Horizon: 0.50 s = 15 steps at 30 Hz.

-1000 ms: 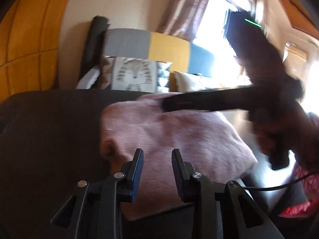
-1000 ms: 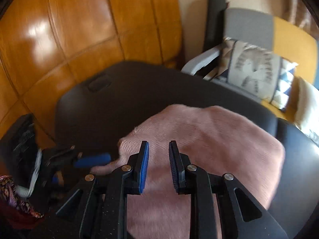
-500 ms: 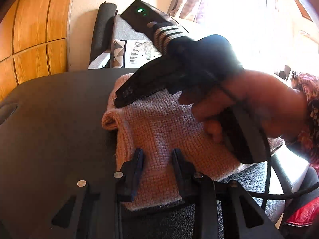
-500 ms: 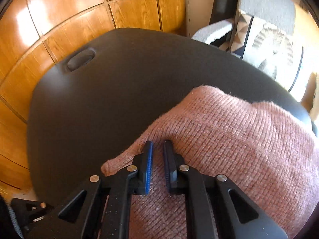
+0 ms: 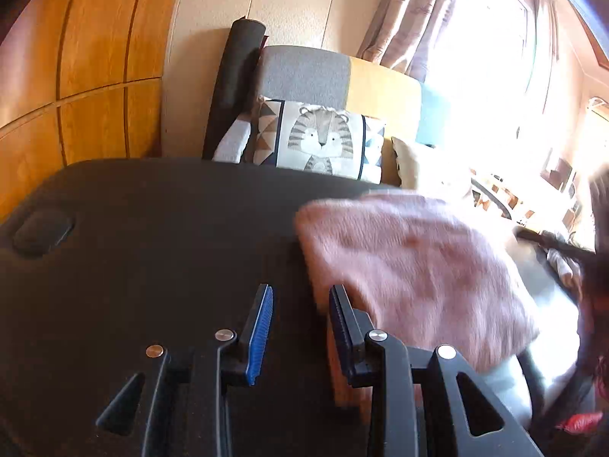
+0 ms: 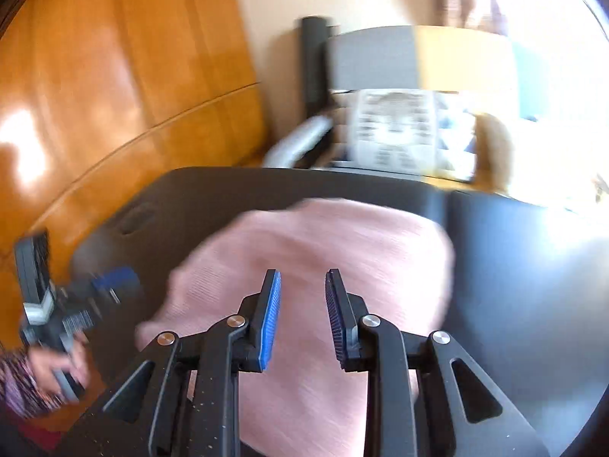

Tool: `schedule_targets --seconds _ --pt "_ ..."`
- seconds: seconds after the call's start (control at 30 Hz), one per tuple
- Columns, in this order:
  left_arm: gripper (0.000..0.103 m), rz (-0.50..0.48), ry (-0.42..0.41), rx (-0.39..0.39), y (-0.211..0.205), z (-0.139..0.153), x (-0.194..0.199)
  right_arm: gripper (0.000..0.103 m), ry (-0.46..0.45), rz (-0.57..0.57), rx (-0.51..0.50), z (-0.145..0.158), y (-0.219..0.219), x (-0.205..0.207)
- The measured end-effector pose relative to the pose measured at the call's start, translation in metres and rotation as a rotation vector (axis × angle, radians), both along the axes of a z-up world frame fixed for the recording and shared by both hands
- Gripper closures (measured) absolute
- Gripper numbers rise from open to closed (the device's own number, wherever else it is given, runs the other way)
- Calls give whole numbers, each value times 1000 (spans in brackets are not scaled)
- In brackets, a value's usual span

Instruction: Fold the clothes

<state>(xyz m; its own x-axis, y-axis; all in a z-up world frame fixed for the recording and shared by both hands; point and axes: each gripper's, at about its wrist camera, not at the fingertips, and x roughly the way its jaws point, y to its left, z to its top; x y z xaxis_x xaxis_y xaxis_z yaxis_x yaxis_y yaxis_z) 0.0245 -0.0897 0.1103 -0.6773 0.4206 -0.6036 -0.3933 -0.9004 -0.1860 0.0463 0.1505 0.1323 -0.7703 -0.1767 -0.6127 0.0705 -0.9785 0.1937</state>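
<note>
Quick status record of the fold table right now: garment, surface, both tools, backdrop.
garment: pink knit sweater, folded into a compact bundle
surface: dark padded table
left tool: open, nothing between its fingers, just beside the sweater's edge
right tool: opening, above the sweater, nothing between its fingers
backdrop: tiger cushion on a chair, wood panel wall

The folded knit sweater point(image 5: 415, 266) is a soft dusty pink. It lies on a matte black surface point(image 5: 152, 236). The left hand-held gripper point(image 5: 300, 323) is black with bright blue ribbed pads and silver rivets; the right hand-held gripper point(image 6: 302, 312) shows the same black and blue. The wall panels point(image 5: 87, 57) are glossy orange-brown wood. The sofa back point(image 5: 342, 76) runs in grey, mustard yellow and teal blocks. The cushion point(image 5: 319, 137) is cream with a grey striped tiger and triangle patches. The curtain point(image 5: 403, 11) is pale mauve-beige.
</note>
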Motion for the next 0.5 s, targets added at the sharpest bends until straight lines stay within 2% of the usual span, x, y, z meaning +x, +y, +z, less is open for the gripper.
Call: schedule_targets --seconds 0.07,0.17,0.23,0.3,0.37,0.4,0.5 --pt "72 -22 11 -19 24 6 -14 76 -14 -47 -9 -7 18 14" --pt "72 -72 30 -95 71 10 -23 76 -34 -68 15 -23 24 22" --pt "72 -129 20 -128 95 8 -22 76 -23 -52 -13 -30 22 23" --pt "72 -132 6 -250 112 -11 -29 76 -51 -36 -13 -40 16 21" --pt "71 -133 -9 -375 130 -30 -35 76 -82 -30 38 -47 12 19" --pt "71 -133 27 -360 131 -31 -32 76 -77 -18 74 -52 7 20" --pt "70 -125 40 -333 127 -35 -30 76 -41 4 178 -62 -3 27"
